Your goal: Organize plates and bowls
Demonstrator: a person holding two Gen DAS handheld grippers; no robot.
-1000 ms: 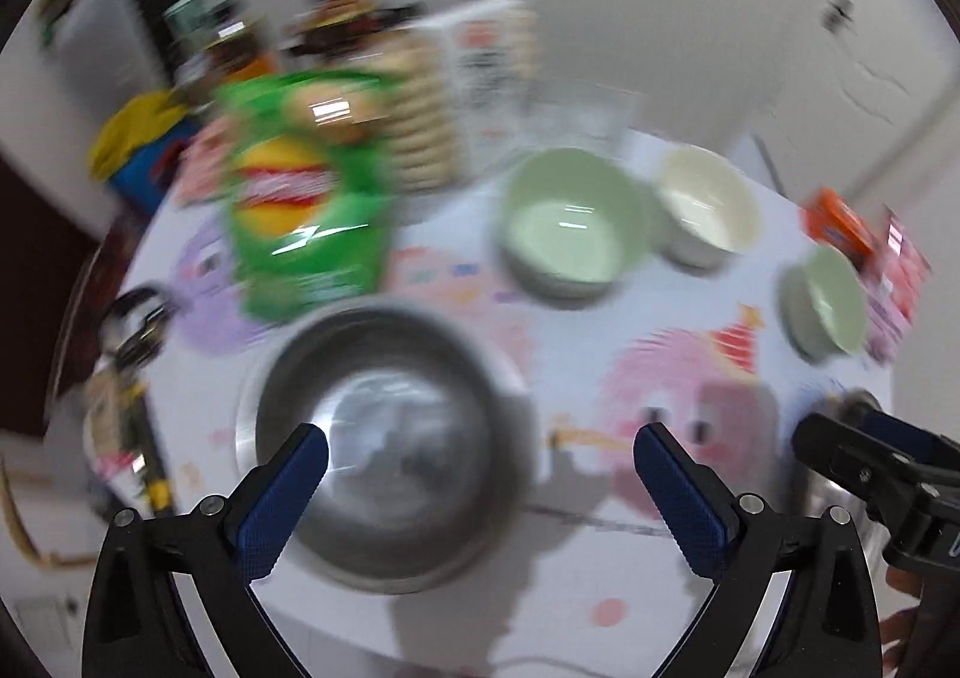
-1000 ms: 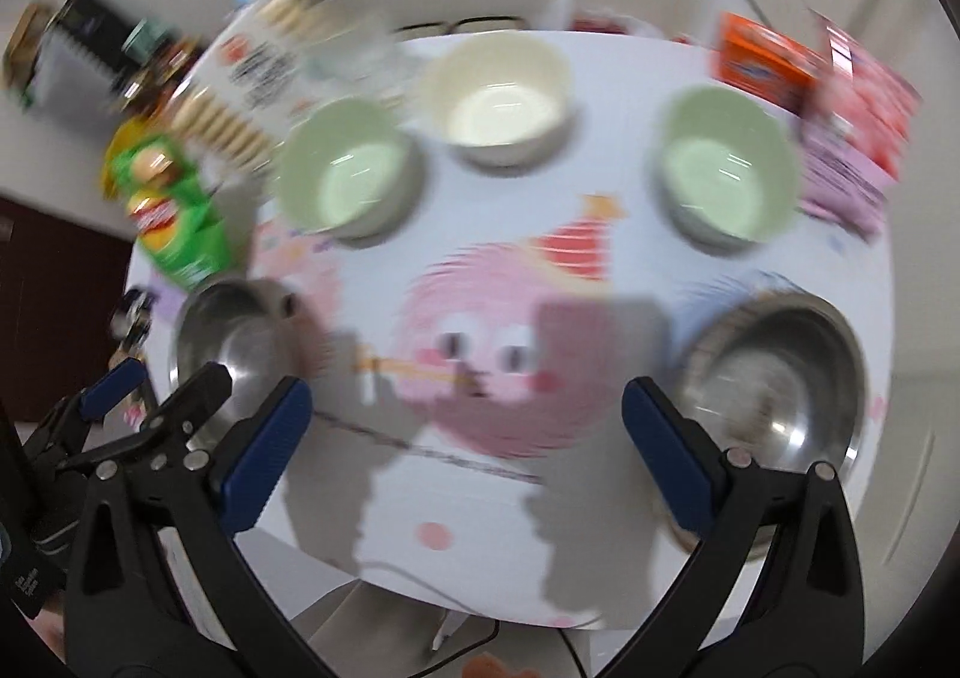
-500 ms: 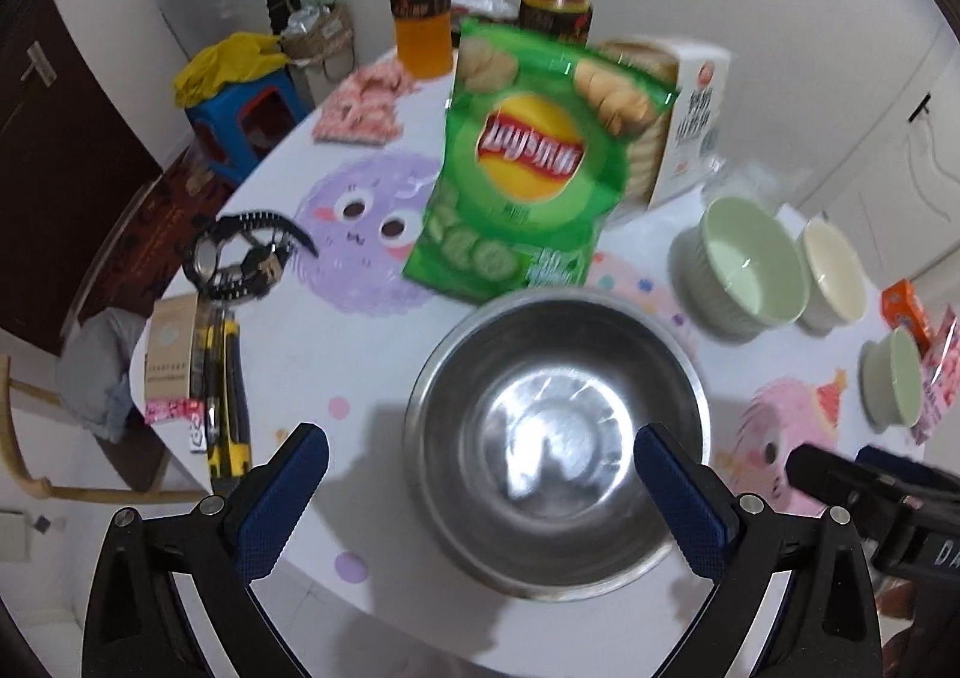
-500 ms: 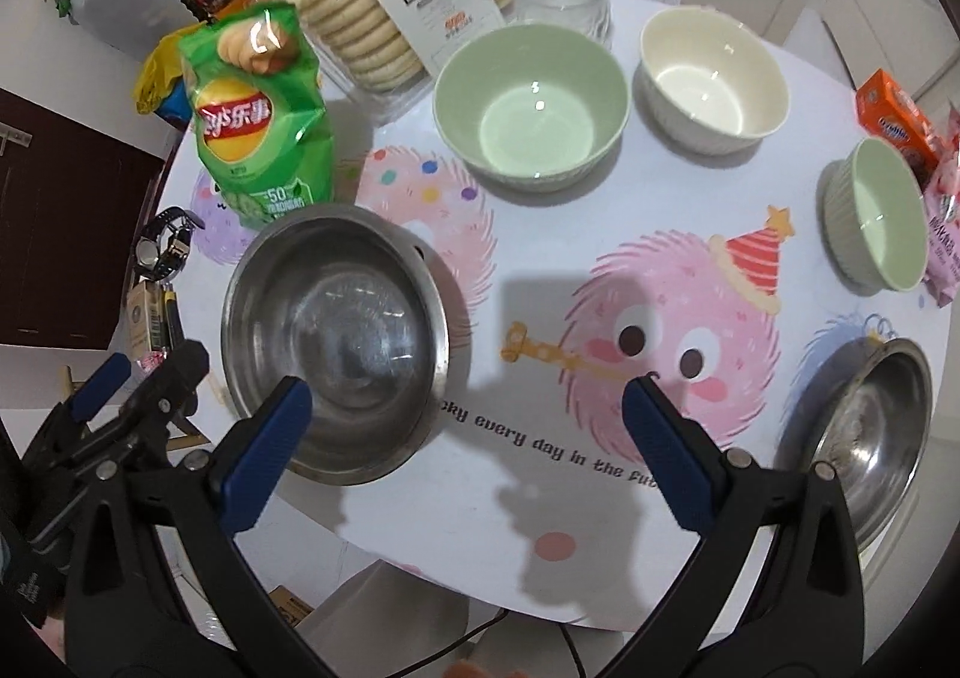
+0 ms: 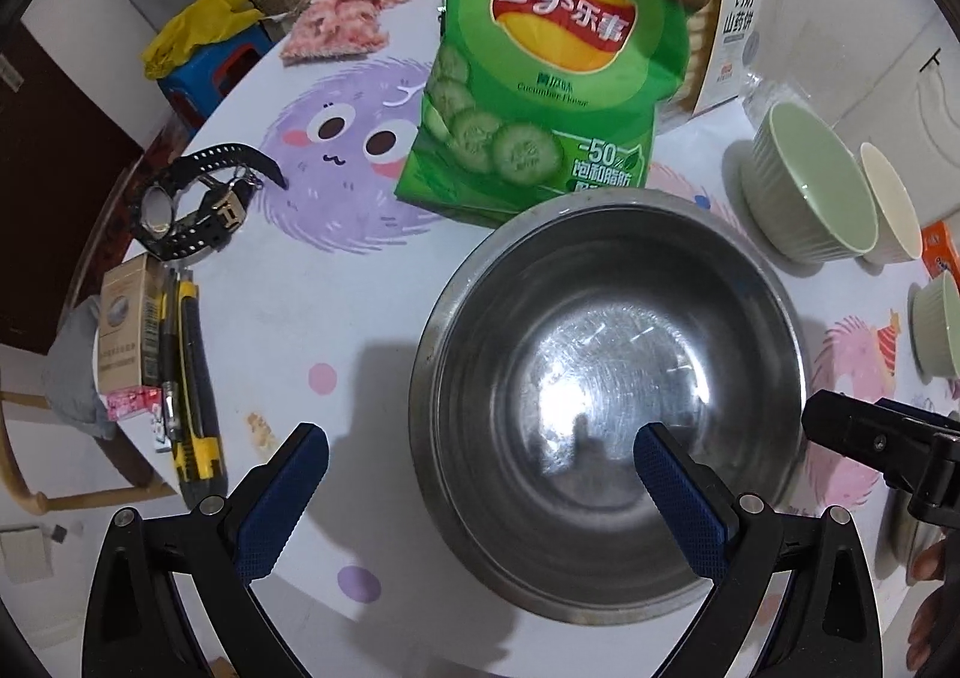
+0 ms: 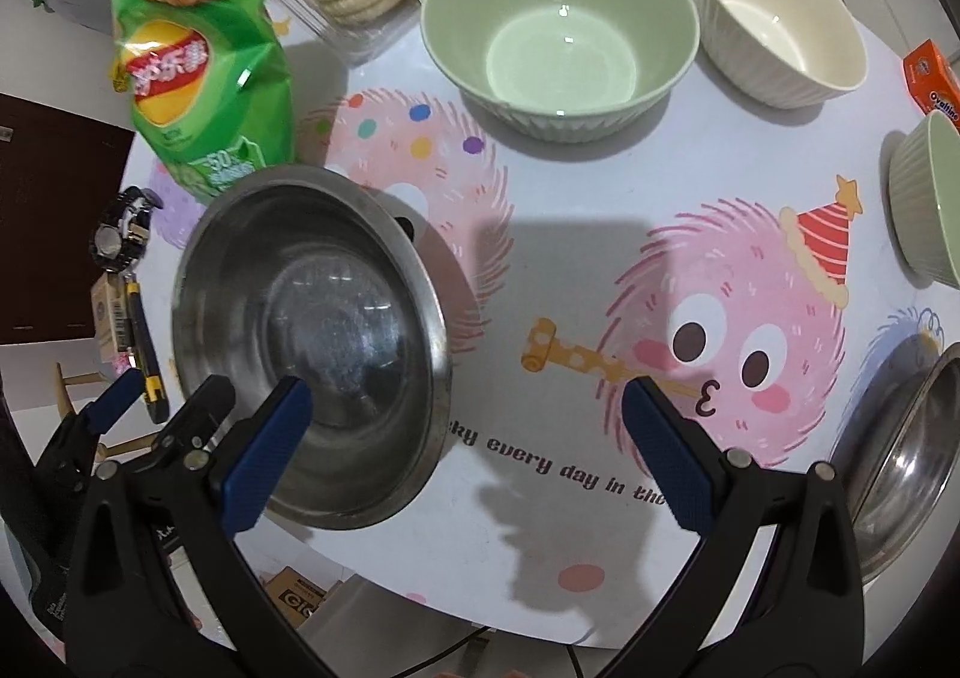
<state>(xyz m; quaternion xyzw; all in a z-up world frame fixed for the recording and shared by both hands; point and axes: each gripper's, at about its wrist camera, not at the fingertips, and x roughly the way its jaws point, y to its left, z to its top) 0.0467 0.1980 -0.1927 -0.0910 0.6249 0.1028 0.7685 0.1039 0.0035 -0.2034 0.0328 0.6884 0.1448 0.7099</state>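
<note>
A large steel bowl (image 5: pixel 606 378) sits near the table's front edge; it also shows in the right wrist view (image 6: pixel 312 342). My left gripper (image 5: pixel 480 474) is open and empty, its right finger over the bowl's near rim, its left finger outside. My right gripper (image 6: pixel 462 426) is open and empty above the table, just right of that bowl. A big green bowl (image 6: pixel 558 24), a cream bowl (image 6: pixel 780 12) and a small green bowl (image 6: pixel 927 198) stand behind. A second steel bowl (image 6: pixel 900 456) lies at the right edge.
A green Lay's crisp bag (image 5: pixel 552 60) stands right behind the steel bowl, with a biscuit box (image 5: pixel 720 30) behind it. A watch (image 5: pixel 192 198), a small carton (image 5: pixel 123 330) and a yellow utility knife (image 5: pixel 195 378) lie at the left edge. An orange box (image 6: pixel 933 78) is at far right.
Both grippers have moved closer and lower over the table toward the left steel bowl, which now looms larger. Both stay open.
</note>
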